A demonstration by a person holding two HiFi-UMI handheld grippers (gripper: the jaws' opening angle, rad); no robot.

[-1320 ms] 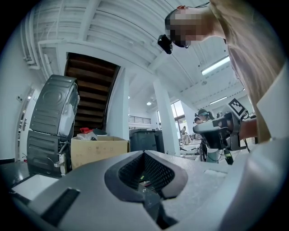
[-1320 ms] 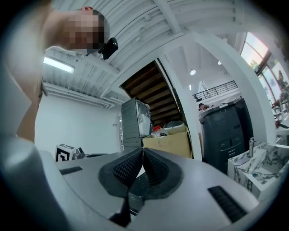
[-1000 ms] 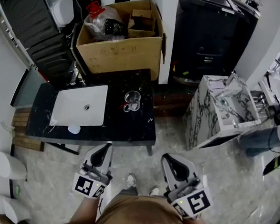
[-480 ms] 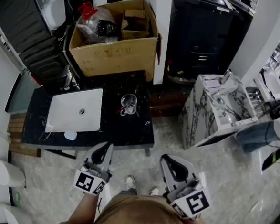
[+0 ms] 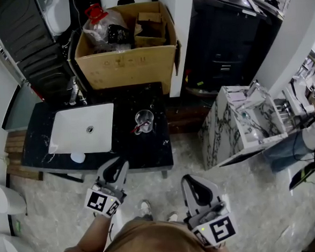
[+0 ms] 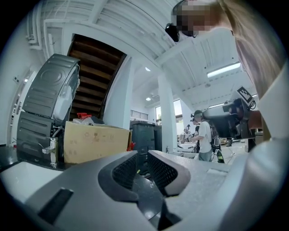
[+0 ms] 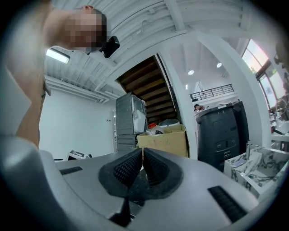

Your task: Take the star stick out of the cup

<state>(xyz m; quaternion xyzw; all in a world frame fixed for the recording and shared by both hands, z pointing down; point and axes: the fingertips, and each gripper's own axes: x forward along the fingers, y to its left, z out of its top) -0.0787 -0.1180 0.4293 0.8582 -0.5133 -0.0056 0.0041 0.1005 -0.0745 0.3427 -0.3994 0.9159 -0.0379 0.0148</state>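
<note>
The star stick (image 5: 138,128) leans leftward in the cup (image 5: 144,118) on the table (image 5: 157,147), ahead of the nearer left gripper (image 5: 119,166) (fingers just opening, empty); right gripper (image 5: 191,181) fingers clenched on nothing

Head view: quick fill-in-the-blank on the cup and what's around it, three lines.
The cup stands on the black counter, to the ____ of the white sink.
The star stick in the cup is ____.
The cardboard box behind the counter is ____ on top.
Missing: right; red; open.
</note>
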